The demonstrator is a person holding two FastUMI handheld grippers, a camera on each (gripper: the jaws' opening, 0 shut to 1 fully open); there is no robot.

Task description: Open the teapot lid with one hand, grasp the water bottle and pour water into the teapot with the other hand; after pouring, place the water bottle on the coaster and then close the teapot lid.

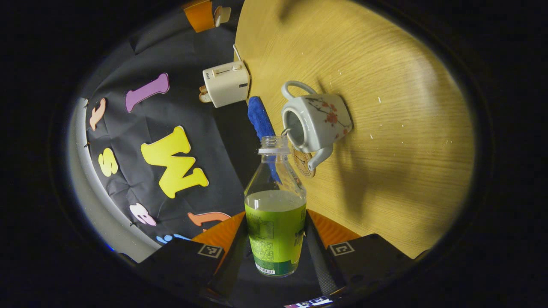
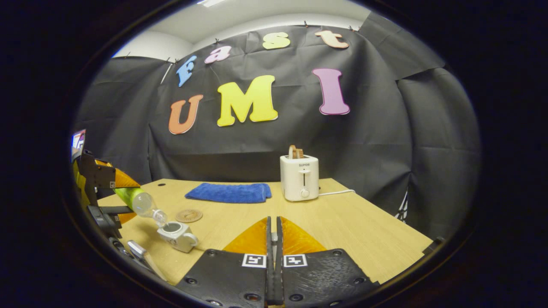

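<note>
My left gripper (image 1: 276,239) is clamped on the bottle (image 1: 275,222), one finger on each side of its lower body, both pressing. It's rolled hard over, so the table stands nearly vertical in the left gripper view. In the right gripper view the left gripper (image 2: 112,194) sits far off at the left edge, above the table, fingers pointing right and slightly down with the bottle tilted neck-down. My right gripper (image 2: 275,252) is level, pointing straight ahead low over the table; fingers (image 2: 257,239) pressed together, nothing between them. The two grippers are well apart.
</note>
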